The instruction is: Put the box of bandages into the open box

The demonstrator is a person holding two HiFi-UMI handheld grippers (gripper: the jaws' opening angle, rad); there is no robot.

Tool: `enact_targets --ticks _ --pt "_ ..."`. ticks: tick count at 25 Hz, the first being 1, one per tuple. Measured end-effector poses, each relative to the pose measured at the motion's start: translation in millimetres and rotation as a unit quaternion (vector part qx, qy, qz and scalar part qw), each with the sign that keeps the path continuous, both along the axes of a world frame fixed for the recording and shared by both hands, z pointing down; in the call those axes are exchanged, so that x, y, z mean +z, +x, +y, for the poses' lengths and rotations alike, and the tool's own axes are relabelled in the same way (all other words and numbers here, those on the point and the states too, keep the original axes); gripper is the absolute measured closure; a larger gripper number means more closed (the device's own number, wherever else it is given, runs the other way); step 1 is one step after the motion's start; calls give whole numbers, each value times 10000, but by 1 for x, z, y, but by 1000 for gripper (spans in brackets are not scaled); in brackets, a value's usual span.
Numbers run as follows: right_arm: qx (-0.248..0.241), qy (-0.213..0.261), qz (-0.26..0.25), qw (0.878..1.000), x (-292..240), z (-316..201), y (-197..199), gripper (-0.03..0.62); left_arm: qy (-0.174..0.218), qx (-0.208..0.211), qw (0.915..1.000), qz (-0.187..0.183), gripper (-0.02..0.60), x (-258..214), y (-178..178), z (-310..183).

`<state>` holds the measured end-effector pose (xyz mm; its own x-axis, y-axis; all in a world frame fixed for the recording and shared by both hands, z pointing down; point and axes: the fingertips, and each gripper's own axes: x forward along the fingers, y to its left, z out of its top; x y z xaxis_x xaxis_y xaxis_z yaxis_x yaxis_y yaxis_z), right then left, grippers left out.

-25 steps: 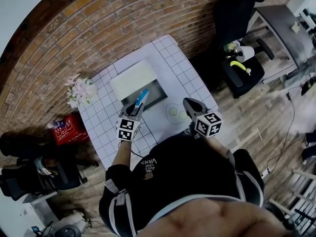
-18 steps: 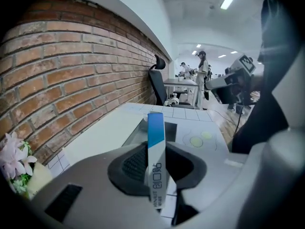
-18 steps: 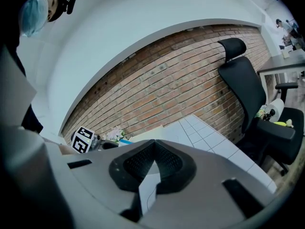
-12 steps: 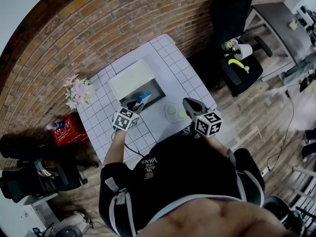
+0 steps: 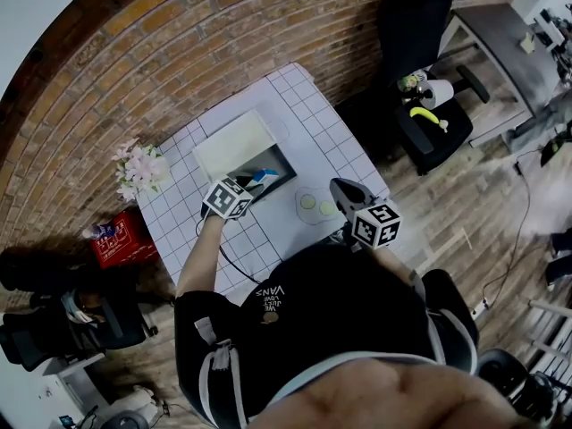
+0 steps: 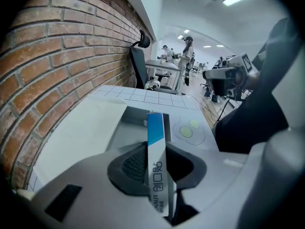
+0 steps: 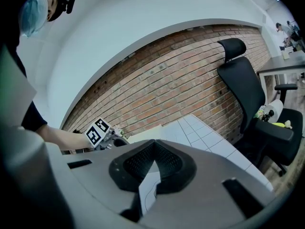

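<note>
Blue-white bandage box (image 6: 156, 130) is gripped edge-on by L gripper (image 5: 248, 182) fingers, held over open box (image 5: 284, 172) on tabletop (image 5: 315, 123). R gripper (image 7: 153, 146) fingers are closed, w/ nothing held.

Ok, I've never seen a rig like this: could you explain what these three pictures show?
No robot here: a person holds a hand-held gripper in each hand. The top-down picture comes from a camera on their head; the other two from cameras riding on those hand-held grippers. On the white tiled table sit an open grey box with a white lid and two pale green round things. The left hand-held gripper pinches a slim blue and white box of bandages at the open box. The right hand-held gripper is shut, empty.
</note>
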<state>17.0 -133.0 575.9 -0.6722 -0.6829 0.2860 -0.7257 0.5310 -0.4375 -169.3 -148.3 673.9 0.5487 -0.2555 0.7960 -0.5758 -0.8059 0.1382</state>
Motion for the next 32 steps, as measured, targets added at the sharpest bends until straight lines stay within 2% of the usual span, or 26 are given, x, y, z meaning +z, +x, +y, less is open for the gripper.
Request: enact_targets --ticks 9,16,24,32 --pt "133 -35 22 9999 2 -3 11 600 -291 291 9991 -61 494 14 7 1" --pt "60 -50 45 10000 2 -8 11 600 -372 305 9988 -40 494 20 9 -2" --pt "-4 -103 37 9999 5 -11 9 600 -68 -28 9998 -181 484 21 -1 -17" --pt "-46 -104 5 9999 5 -17 8 600 138 -153 9993 -311 423 17 -7 -22"
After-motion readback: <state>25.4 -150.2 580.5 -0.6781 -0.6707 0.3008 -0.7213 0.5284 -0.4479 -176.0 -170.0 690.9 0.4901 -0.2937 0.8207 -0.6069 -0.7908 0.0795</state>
